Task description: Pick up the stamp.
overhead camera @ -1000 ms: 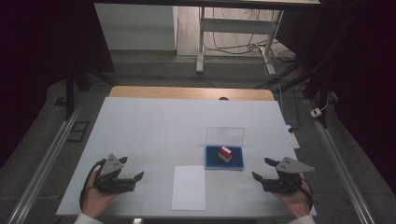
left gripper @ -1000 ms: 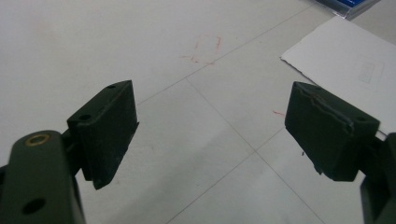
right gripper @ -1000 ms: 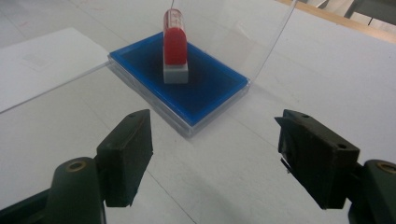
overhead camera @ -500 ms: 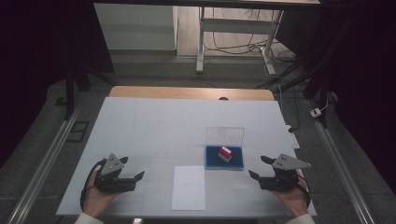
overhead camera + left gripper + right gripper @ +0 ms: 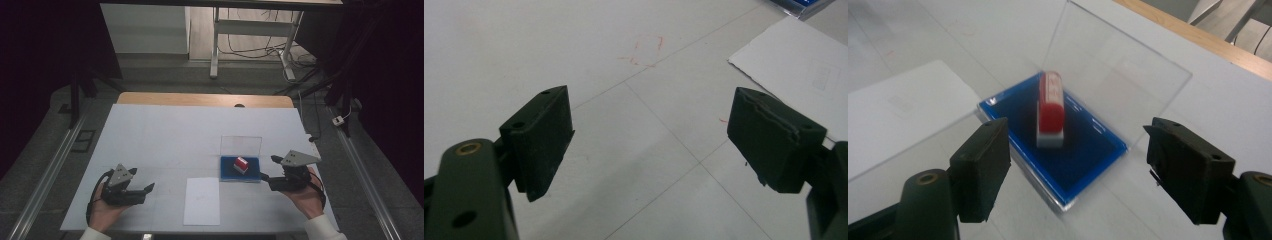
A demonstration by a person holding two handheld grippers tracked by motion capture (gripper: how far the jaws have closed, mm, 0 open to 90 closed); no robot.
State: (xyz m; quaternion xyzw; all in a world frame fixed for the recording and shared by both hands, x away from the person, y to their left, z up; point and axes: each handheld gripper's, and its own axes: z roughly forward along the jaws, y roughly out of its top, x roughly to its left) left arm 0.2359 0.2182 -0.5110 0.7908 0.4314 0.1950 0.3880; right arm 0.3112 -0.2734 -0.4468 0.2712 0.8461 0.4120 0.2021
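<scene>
Jaws of the right hand-held gripper (image 5: 1075,165) stand wide apart and empty, aimed at the red stamp (image 5: 1050,107) that sits upright on the blue ink pad (image 5: 1088,150), probably lined up to grasp it. The pad's clear lid (image 5: 1118,65) stands propped open behind. The left hand-held gripper (image 5: 649,145), likewise spread, waits over the worktop (image 5: 524,45) near the white paper (image 5: 804,70), likely the sheet meant for stamping.

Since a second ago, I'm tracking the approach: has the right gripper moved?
Yes. The right gripper has shifted left, closing toward the blue ink pad in its clear lidded case, which stayed put.
</scene>
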